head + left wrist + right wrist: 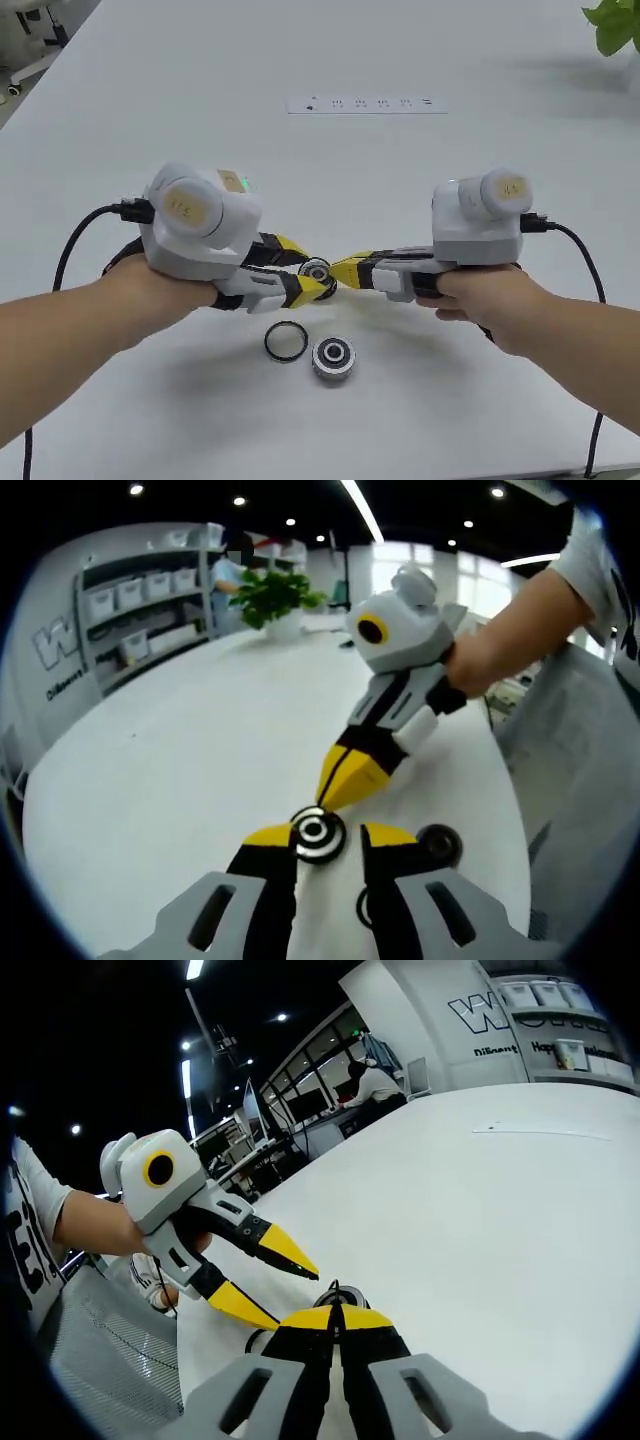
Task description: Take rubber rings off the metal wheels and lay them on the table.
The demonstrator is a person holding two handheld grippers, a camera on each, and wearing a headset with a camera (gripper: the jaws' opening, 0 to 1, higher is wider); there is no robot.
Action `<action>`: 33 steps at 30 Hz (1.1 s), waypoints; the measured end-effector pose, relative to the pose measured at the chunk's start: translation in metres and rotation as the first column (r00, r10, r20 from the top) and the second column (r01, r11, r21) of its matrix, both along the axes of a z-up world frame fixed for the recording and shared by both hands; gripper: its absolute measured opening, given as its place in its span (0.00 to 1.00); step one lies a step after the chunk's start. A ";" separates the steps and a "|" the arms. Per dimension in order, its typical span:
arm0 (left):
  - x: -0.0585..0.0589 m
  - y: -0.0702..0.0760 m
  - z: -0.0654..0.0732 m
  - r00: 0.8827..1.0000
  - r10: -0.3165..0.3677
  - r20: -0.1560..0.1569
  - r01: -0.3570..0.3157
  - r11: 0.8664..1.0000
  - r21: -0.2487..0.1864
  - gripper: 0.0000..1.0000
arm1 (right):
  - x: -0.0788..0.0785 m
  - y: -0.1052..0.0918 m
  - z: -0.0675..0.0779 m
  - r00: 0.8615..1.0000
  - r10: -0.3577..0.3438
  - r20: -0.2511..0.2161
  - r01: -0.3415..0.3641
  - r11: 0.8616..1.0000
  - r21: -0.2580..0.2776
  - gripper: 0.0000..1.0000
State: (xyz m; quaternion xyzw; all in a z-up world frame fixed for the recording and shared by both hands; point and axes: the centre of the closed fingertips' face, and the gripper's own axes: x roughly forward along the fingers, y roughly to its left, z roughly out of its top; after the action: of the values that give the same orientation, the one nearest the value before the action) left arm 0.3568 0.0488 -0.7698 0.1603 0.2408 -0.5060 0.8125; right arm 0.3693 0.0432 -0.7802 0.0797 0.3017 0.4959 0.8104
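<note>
My left gripper (313,279) is shut on a small metal wheel (316,270), held above the white table (420,400). In the left gripper view the wheel (318,835) sits face-on between the yellow jaw tips of the left gripper (325,838). My right gripper (340,272) comes in from the right, its tips against the wheel's rim. In the right gripper view the right gripper (335,1312) has its jaws pressed together on a thin black bit of rubber ring (334,1289). A loose black rubber ring (286,341) and a second metal wheel (333,357) lie on the table below.
A white power strip (366,104) lies farther back on the table. A green plant (615,22) stands at the far right corner. Black cables trail from both grippers toward the table's near edge.
</note>
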 end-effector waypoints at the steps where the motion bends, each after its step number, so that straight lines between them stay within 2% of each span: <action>1: -0.001 0.000 0.002 1.000 0.001 0.000 -0.001 1.000 -0.005 0.27 | 0.000 0.000 0.000 1.000 0.000 0.000 0.000 1.000 -0.001 0.00; 33: -0.021 0.012 0.014 1.000 0.002 -0.003 -0.002 0.999 -0.040 0.55 | -0.004 -0.001 0.003 1.000 0.021 0.002 -0.021 1.000 -0.004 0.00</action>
State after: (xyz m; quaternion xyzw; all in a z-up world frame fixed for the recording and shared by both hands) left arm 0.3357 0.0608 -0.7558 0.1430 0.2320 -0.5103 0.8157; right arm 0.3651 0.0421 -0.7776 0.0745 0.3028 0.5040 0.8055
